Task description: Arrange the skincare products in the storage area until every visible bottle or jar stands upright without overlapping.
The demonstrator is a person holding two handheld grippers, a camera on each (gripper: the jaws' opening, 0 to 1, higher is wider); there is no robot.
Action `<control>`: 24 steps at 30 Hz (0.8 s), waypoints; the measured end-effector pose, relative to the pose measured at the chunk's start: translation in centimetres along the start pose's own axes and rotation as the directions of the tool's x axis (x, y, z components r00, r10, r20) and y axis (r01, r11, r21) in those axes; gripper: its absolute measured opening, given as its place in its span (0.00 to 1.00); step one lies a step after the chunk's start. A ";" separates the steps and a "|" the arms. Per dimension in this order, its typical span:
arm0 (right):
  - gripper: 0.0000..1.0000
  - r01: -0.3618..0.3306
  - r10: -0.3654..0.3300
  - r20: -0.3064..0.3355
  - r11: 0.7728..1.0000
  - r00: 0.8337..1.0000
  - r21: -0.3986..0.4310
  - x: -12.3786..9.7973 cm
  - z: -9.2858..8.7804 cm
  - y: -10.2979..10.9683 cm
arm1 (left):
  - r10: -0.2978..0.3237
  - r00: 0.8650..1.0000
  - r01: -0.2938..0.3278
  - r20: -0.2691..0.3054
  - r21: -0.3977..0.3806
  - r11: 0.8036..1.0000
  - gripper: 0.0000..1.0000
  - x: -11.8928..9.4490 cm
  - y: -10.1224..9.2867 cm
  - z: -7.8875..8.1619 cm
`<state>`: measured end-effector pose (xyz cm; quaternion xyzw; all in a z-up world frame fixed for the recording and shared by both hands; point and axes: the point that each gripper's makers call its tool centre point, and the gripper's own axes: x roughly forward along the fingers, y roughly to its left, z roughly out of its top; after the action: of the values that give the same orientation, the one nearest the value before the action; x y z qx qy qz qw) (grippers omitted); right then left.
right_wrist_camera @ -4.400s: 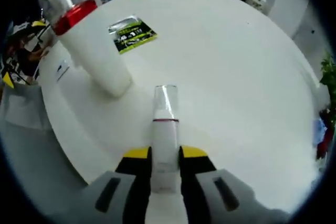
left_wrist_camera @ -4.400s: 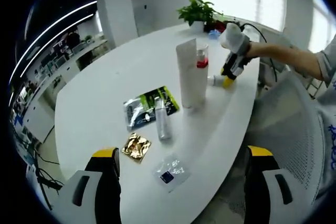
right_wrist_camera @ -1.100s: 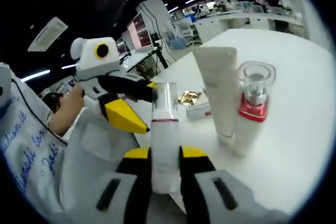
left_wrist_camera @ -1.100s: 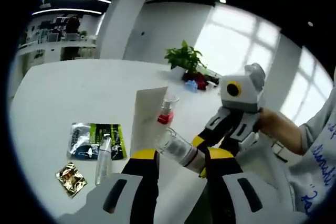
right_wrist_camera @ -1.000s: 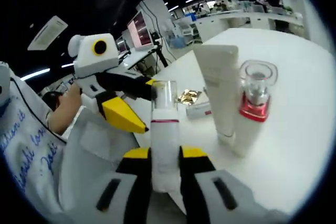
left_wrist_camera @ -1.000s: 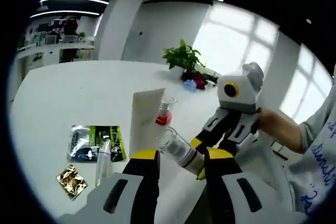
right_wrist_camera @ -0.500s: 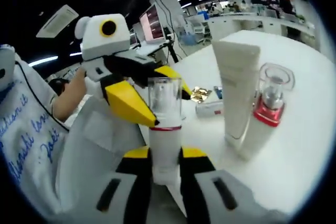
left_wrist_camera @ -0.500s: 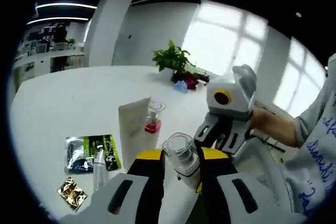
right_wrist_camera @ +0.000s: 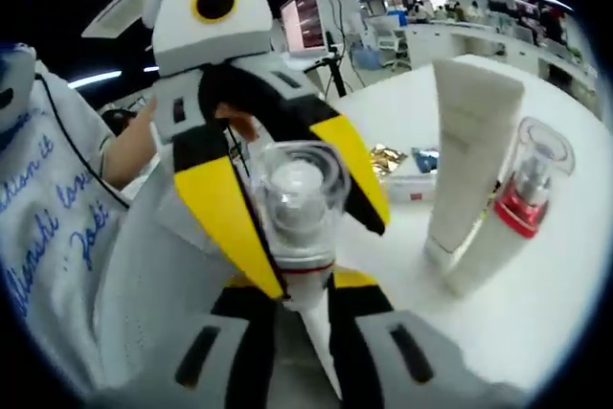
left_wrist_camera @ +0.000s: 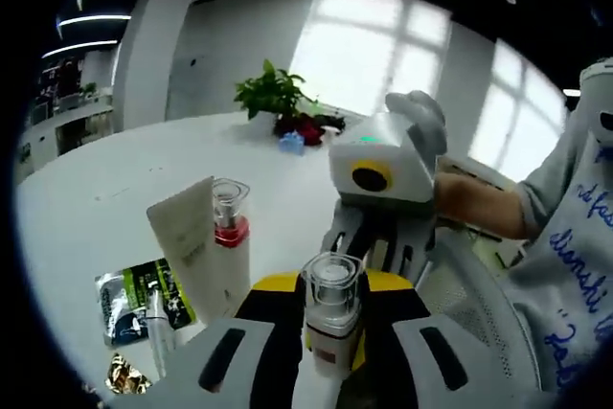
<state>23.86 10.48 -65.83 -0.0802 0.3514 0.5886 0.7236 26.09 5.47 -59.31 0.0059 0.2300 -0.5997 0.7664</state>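
Held bottle: a small white pump bottle (left_wrist_camera: 331, 318) with a clear cap sat between both tools at once, cap pointing toward the left gripper view's camera. It was off the table, in the air near the table's edge.
Right gripper (right_wrist_camera: 295, 299): its yellow-tipped jaws were closed on the bottle's white base at 6 o'clock in the right gripper view, carrying its weight.
Left gripper (left_wrist_camera: 326, 294): its jaws stood either side of the bottle's neck at 6 o'clock in its own view. From the right gripper view they looked spread a little wider than the bottle, so I could not tell whether they were pinching it.
Why held this way: this looked like a hand-over or a re-grip, one tool steadying the bottle so the other could take it by a better end for setting it upright.
Tube (left_wrist_camera: 198, 251): a white tube stood upright on its cap at 8 o'clock in the left gripper view.
Red-collared bottle (left_wrist_camera: 232, 237): a pump bottle with a red collar stood just beside the tube, apparently touching it.
Lying bottle (left_wrist_camera: 159, 332): a slim bottle lay flat on a green and silver packet (left_wrist_camera: 134, 299) at 8 o'clock, not yet stood up.
Gold sachet (left_wrist_camera: 123, 374): it lay near the lower left edge.
Table (left_wrist_camera: 105, 198): white and rounded.
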 end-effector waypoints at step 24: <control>0.27 0.348 -0.361 0.068 0.925 0.930 0.153 -0.9 0.6 -4.4 | 0.235 0.971 -0.234 0.047 -0.030 0.972 0.19 1.2 4.4 0.4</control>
<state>28.00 8.81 -66.20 -0.0641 0.3362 0.4253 0.8379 30.46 5.47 -60.55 0.0088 0.2157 -0.5021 0.8374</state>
